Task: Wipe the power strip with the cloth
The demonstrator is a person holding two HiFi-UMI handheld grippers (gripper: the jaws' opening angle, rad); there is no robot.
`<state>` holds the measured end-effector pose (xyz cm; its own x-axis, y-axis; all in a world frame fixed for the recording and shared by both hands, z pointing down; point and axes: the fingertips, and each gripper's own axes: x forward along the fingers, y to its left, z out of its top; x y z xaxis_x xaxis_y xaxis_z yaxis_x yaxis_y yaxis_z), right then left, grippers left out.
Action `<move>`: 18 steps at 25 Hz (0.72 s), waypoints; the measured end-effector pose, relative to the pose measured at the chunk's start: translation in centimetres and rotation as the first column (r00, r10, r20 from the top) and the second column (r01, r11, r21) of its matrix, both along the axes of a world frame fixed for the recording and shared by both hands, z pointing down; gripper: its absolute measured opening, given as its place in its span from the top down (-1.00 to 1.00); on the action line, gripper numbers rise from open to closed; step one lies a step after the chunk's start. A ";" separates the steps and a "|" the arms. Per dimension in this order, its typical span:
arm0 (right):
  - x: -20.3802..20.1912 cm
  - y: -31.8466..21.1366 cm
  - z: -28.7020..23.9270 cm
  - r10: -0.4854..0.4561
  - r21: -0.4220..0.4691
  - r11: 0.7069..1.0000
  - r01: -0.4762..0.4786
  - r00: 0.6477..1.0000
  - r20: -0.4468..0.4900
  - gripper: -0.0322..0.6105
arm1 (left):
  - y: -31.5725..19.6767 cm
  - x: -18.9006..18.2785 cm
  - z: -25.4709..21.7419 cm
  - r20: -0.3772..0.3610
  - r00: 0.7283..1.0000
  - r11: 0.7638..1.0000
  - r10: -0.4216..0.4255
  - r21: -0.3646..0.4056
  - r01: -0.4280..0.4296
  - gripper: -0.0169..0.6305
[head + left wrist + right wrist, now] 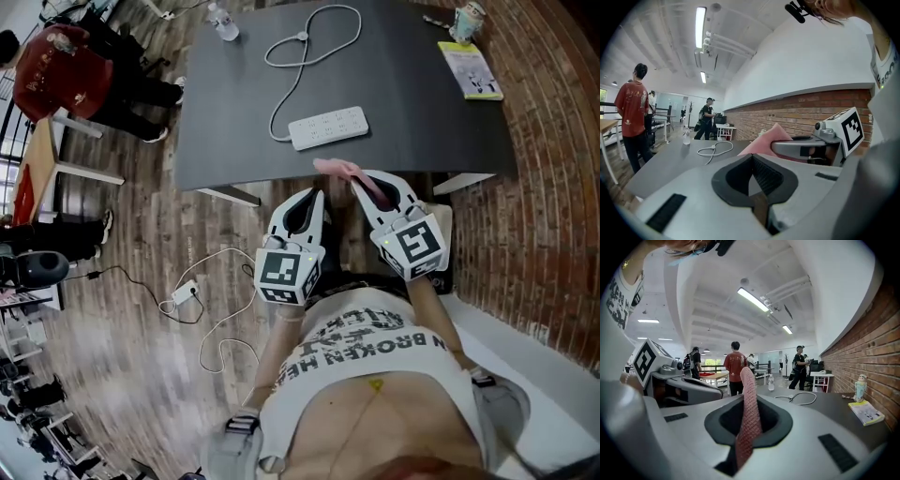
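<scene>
Two grippers are held side by side just short of the near edge of a dark table [441,122], in front of the person's body. The left gripper [315,195] is seen in its own view with its jaws brought fully together, and nothing is caught between them. The right gripper [750,397] is closed on a pink cloth [749,418]. The fabric is pinched between the two pads and stands up past the jaw tips as a narrow, upright strip. From the head view, the free end of the cloth is seen reaching over the table's edge. The white power strip [328,127] is laid flat on the table, a little beyond both grippers, and is touched by neither gripper nor by the cloth. Its white cable [312,42] is run from its left end and looped away toward the far side of the table. A clear bottle [223,22] is stood at the far left corner, and a yellow-green booklet [471,71] and a small figurine [467,21] are set near the brick wall [553,187]. Several people are seen standing in the room beyond the table.
</scene>
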<state>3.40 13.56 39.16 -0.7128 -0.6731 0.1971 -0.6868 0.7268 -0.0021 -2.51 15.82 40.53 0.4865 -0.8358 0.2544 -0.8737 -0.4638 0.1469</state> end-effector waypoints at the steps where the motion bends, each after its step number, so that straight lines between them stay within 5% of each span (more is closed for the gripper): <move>1: -0.6 -1.4 0.0 0.006 -0.004 1.000 -0.006 1.000 -0.003 0.85 | -1.4 -0.8 0.2 0.002 1.000 1.000 0.002 -0.005 -0.002 0.92; 10: -5.3 -12.2 1.8 0.051 -0.051 0.997 -0.054 0.996 -0.072 0.85 | -12.7 -6.0 2.1 0.022 0.997 0.996 0.077 -0.050 -0.075 0.92; 18: -7.6 -17.3 3.4 0.074 -0.083 0.993 -0.081 0.993 -0.093 0.85 | -17.4 -8.0 4.5 0.026 0.990 0.987 0.138 -0.091 -0.135 0.92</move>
